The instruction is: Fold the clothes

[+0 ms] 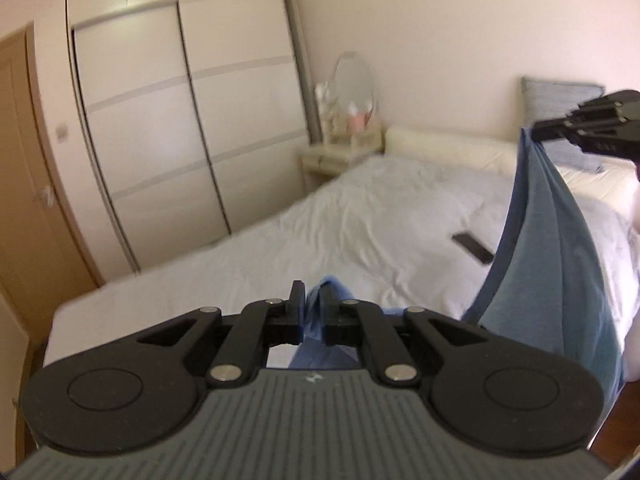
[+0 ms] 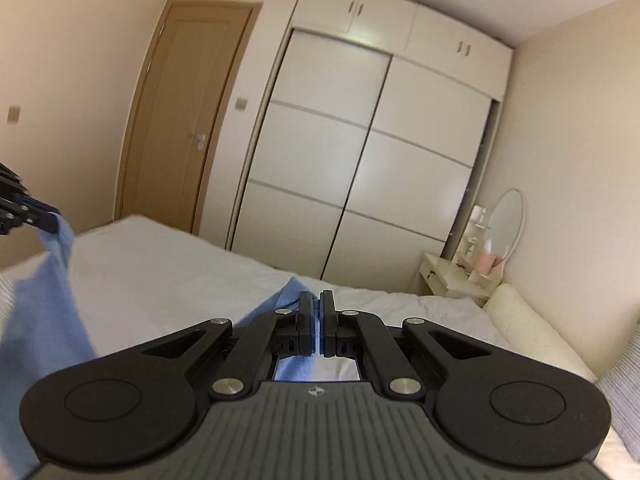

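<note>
A blue garment (image 1: 560, 248) hangs in the air above the white bed (image 1: 360, 216), held by both grippers. My left gripper (image 1: 314, 300) is shut on one bunched corner of the cloth. The right gripper (image 1: 538, 130) shows at the upper right of the left wrist view, pinching the top edge, with the cloth draping down from it. In the right wrist view my right gripper (image 2: 316, 312) is shut on a blue fold (image 2: 284, 300), and the left gripper (image 2: 44, 218) at the far left holds the garment (image 2: 44, 304) hanging below it.
A dark phone (image 1: 474, 248) lies on the bed sheet. A cream headboard cushion (image 1: 440, 144) and a grey pillow (image 1: 560, 96) sit at the bed's head. A dressing table with an oval mirror (image 2: 508, 224) stands beside the sliding wardrobe (image 2: 360, 160). A wooden door (image 2: 180, 120) is closed.
</note>
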Tool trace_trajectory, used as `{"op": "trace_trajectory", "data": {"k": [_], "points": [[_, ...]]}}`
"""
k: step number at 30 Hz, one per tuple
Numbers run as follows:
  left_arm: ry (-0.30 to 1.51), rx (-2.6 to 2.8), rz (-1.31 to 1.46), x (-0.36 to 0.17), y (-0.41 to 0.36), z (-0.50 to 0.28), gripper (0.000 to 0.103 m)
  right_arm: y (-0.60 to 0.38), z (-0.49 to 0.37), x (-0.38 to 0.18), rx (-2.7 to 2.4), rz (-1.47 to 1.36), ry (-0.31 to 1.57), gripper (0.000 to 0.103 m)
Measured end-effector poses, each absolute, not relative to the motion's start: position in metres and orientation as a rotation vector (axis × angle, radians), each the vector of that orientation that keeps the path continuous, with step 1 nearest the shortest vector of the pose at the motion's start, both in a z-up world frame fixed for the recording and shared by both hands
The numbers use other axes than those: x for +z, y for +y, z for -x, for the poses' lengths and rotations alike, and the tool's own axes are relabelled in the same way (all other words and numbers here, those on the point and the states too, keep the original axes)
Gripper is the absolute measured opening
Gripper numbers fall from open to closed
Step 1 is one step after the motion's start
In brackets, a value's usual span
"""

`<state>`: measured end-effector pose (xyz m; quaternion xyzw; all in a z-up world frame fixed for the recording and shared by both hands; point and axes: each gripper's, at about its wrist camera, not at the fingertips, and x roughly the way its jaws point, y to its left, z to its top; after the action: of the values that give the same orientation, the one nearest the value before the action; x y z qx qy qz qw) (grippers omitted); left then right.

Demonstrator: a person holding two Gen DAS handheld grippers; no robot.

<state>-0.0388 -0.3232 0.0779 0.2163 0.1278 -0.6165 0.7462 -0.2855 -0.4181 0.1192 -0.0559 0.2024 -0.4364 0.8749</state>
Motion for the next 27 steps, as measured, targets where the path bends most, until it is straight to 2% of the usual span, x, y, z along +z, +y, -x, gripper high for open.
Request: {"op": "trace_trajectory", "data": {"k": [2,3,4,5,7,14,16,18,21,23,25,27], "points": [[0.351,-1.315,-0.488,0.053,-0.343,0.040,0.027,-0.457,0.271,0.099,-0.894,0.079,0.442,0.001],[0.387,-1.297,-0.495,0.040,-0.353,0.040,0.038,-0.477,0.264,0.088,-0.884,0.050,0.455,0.002],[0.423,-1.279,-0.502,0.027,-0.363,0.041,0.042,-0.497,0.257,0.075,-0.876,0.027,0.469,0.003],[0.481,-1.261,-0.507,0.011,-0.371,0.040,0.042,-0.517,0.249,0.061,-0.868,0.004,0.483,0.009],[0.559,-1.223,-0.541,-0.016,-0.377,0.048,0.044,-0.548,0.246,0.034,-0.868,0.005,0.506,0.037],[0.740,-1.156,-0.551,-0.062,-0.342,0.080,0.053,-0.574,0.278,-0.054,-0.801,-0.127,0.699,0.038],[0.789,-1.137,-0.554,-0.074,-0.331,0.090,0.063,-0.561,0.294,-0.080,-0.792,-0.192,0.765,0.039],[0.837,-1.117,-0.557,-0.086,-0.321,0.100,0.067,-0.538,0.311,-0.102,-0.786,-0.271,0.830,0.040],[0.909,-1.085,-0.562,-0.104,-0.305,0.116,0.076,-0.501,0.332,-0.126,-0.803,-0.364,0.914,0.047],[0.958,-1.064,-0.564,-0.116,-0.294,0.126,0.085,-0.477,0.344,-0.139,-0.829,-0.453,0.954,0.055],[0.971,-1.072,-0.582,-0.120,-0.284,0.129,0.090,-0.451,0.350,-0.148,-0.839,-0.516,0.987,0.068],[0.984,-1.080,-0.599,-0.124,-0.275,0.133,0.099,-0.413,0.349,-0.145,-0.863,-0.543,1.001,0.074]]}}
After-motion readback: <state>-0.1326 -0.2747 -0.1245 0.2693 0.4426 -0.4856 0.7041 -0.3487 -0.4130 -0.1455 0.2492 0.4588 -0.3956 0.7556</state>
